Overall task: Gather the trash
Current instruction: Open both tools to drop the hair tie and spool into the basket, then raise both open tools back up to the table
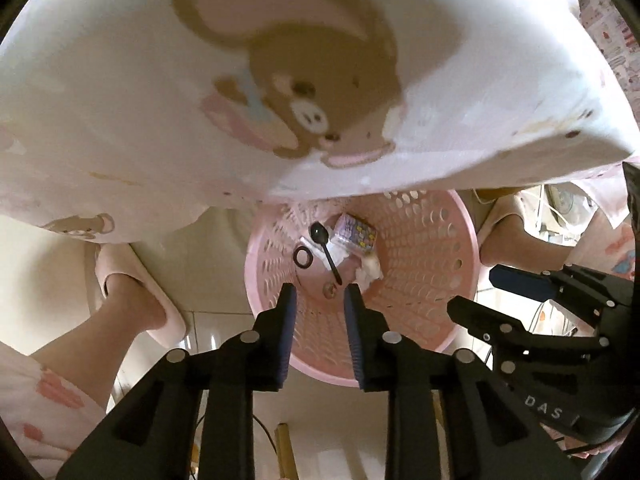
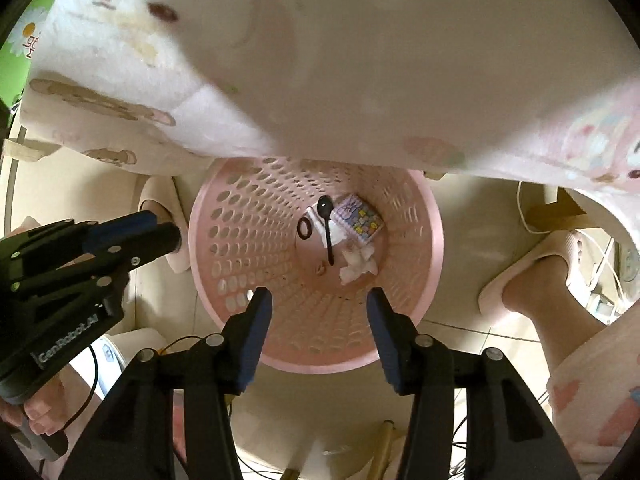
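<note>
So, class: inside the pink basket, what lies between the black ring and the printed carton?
The black spoon, resting on white paper, seen in both wrist views.

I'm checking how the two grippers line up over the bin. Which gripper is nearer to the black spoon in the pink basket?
Hard to call. Both the left gripper and the right gripper hang above the pink basket, open and empty, clear of the black spoon at its bottom.

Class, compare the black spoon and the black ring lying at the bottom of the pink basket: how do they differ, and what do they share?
The black spoon is long, with a thin handle and an oval bowl; the black ring is a small closed loop with a hole. The spoon lies partly across white paper, while the ring sits beside it on the basket's bare pink floor. Both are black and lie flat among the trash.
</note>
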Available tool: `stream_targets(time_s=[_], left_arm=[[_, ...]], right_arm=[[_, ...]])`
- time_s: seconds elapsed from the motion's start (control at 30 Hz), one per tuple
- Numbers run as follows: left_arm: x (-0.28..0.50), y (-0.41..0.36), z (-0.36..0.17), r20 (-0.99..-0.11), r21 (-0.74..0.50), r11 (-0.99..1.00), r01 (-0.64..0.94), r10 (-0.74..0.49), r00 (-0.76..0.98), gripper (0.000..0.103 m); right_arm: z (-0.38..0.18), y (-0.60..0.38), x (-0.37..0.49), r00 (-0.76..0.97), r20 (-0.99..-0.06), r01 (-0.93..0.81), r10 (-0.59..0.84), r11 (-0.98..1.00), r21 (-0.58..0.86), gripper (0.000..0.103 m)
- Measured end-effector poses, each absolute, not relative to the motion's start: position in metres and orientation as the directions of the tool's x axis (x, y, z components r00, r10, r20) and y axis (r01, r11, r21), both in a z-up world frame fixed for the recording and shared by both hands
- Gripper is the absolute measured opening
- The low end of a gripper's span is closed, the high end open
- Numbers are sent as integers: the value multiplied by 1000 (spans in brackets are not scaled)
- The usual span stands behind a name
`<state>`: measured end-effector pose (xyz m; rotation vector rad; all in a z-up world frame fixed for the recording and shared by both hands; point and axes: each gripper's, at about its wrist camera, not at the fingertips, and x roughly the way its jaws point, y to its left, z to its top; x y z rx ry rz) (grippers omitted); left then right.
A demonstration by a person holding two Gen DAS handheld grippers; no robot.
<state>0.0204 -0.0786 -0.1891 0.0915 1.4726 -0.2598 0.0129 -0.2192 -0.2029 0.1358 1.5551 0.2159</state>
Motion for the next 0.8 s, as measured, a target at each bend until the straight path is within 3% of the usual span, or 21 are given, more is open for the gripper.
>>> stream_targets(time_s=[0.2, 0.5, 0.8], left_arm=[[16, -70, -144, -965, -63, 967, 247, -123, 232, 41], [13, -53, -83, -862, -17, 977, 215, -123, 492, 42], [18, -42, -60, -799, -29, 985, 172, -126, 587, 54]], right_arm=[[-166, -222, 9, 163, -974, -78, 159, 986, 148, 52], [-80, -229, -11, 511, -857, -65, 64, 997, 35, 52], [-49, -229, -14, 612, -786, -85, 88, 995, 46, 57]])
